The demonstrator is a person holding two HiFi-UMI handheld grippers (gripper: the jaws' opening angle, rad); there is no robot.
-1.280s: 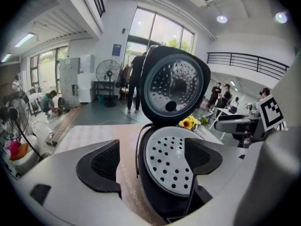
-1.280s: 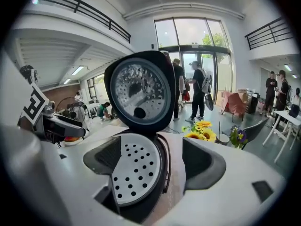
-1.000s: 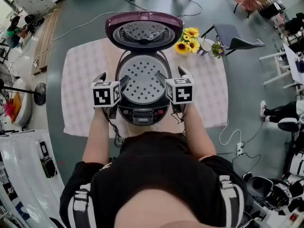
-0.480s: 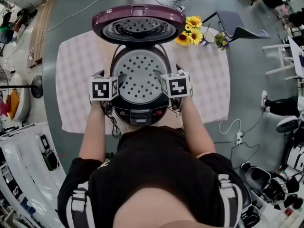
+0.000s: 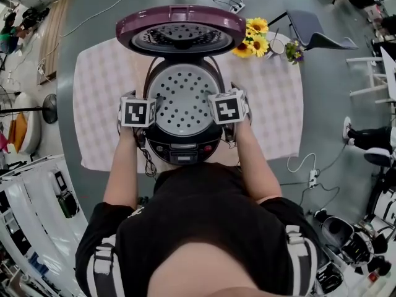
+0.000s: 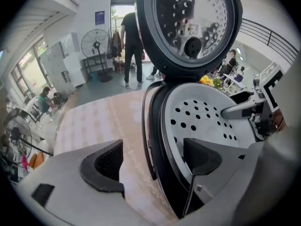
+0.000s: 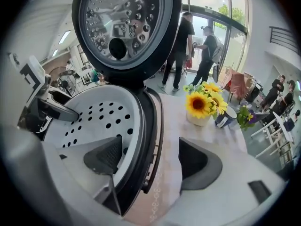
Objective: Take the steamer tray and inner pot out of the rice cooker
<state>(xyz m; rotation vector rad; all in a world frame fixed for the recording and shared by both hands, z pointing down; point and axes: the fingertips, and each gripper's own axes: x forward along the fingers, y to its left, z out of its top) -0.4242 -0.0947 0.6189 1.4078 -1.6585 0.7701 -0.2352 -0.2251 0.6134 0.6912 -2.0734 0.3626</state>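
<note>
The rice cooker [image 5: 184, 150] stands on the checked tablecloth [image 5: 99, 104] with its purple lid [image 5: 180, 31] raised. The white perforated steamer tray [image 5: 184, 94] sits in its mouth and hides the inner pot. My left gripper [image 5: 142, 99] is open astride the cooker's left rim. In the left gripper view [image 6: 153, 161] one jaw is over the tray [image 6: 202, 114] and the other is outside the wall. My right gripper [image 5: 226, 93] is open astride the right rim. In the right gripper view [image 7: 153, 159] one jaw is over the tray [image 7: 101, 112] and the other is outside.
A vase of sunflowers [image 5: 252, 39] and a dark mug [image 5: 276, 44] stand at the table's back right, close to the lid. A chair [image 5: 315, 33] is behind the table. Cables lie on the floor, and people stand in the background.
Both grippers have edged forward and slightly inward along the cooker's sides, and both stay open. The tray has not moved.
</note>
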